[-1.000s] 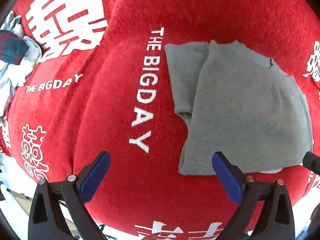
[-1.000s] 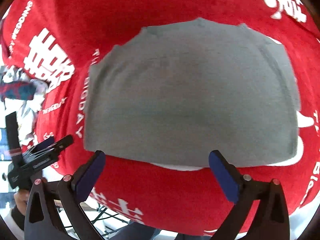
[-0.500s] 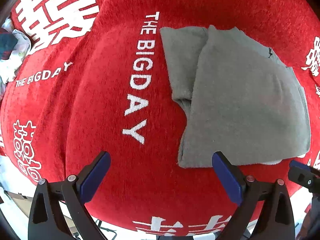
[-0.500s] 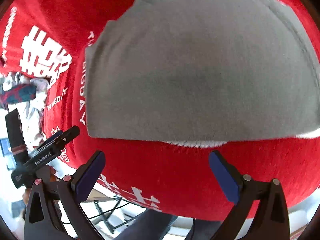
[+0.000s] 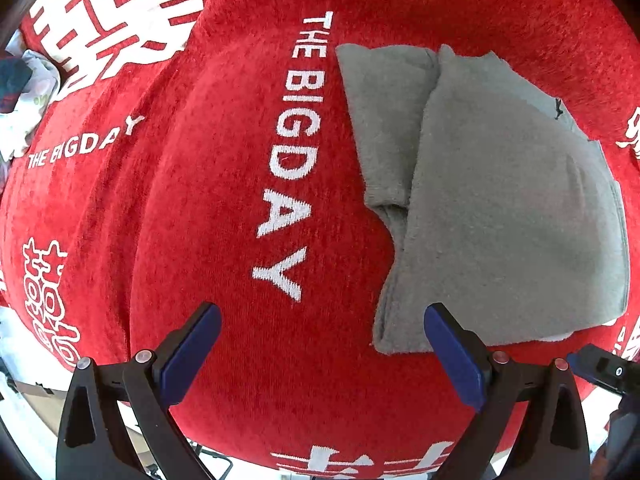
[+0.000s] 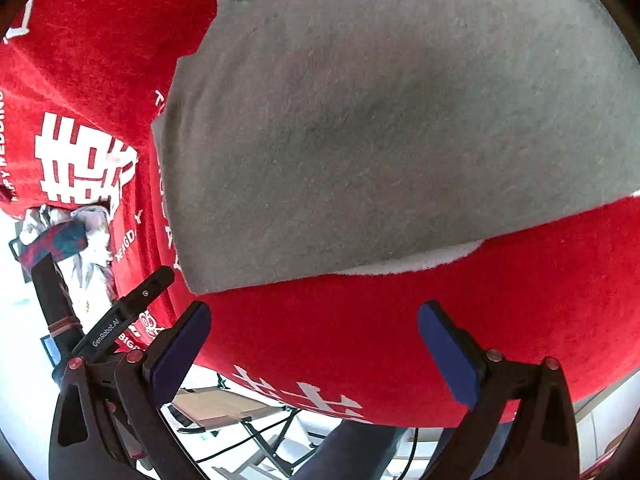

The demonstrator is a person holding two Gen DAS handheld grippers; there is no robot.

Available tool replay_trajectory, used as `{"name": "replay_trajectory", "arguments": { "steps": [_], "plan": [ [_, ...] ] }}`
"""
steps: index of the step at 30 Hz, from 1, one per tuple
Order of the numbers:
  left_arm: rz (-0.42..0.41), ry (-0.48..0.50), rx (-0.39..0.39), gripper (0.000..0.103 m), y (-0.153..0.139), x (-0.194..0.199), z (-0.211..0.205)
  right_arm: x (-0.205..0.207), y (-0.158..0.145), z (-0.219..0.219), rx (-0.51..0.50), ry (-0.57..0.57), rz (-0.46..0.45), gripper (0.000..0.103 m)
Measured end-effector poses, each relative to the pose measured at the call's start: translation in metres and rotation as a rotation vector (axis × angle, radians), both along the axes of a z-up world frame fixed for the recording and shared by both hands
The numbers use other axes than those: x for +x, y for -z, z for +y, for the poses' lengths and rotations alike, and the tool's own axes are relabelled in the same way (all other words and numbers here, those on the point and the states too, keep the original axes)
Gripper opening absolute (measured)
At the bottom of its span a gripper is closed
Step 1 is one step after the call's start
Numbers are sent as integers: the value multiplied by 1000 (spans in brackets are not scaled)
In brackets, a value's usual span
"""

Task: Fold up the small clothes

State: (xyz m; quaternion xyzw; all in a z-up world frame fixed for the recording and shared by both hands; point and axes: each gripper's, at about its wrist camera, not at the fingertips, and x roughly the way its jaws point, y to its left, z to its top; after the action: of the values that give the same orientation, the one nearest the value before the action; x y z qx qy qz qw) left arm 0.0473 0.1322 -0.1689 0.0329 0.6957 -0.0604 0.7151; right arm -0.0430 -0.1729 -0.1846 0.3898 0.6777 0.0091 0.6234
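Note:
A grey garment point(image 5: 500, 200) lies flat on the red cloth point(image 5: 200, 220), folded over itself, with one sleeve point(image 5: 384, 120) sticking out at its left. It fills the upper part of the right wrist view point(image 6: 380, 128). My left gripper point(image 5: 320, 352) is open and empty, low over the cloth at the garment's near left corner. My right gripper point(image 6: 316, 348) is open and empty, just short of the garment's near edge. The left gripper's body point(image 6: 128, 312) shows at the left of the right wrist view.
The red cloth point(image 6: 440, 320) carries white lettering and covers the table. A heap of other clothes point(image 6: 68, 236) lies at the far left, also in the left wrist view point(image 5: 20, 92). The table's front edge runs just under both grippers.
The right gripper has moved closer to the garment and tilted, so the garment now fills more of its view. The left gripper has barely shifted. Both stay open.

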Motion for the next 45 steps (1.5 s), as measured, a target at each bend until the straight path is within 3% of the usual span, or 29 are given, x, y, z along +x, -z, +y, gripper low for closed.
{"name": "replay_trajectory", "arguments": {
  "steps": [25,45],
  "plan": [
    [21,28,10,101,16,2,4,12,16,26,178,144,-51,103],
    [25,-32,-59,101,31,33,22,37,36,46,341,315,-156,103]
  ]
}}
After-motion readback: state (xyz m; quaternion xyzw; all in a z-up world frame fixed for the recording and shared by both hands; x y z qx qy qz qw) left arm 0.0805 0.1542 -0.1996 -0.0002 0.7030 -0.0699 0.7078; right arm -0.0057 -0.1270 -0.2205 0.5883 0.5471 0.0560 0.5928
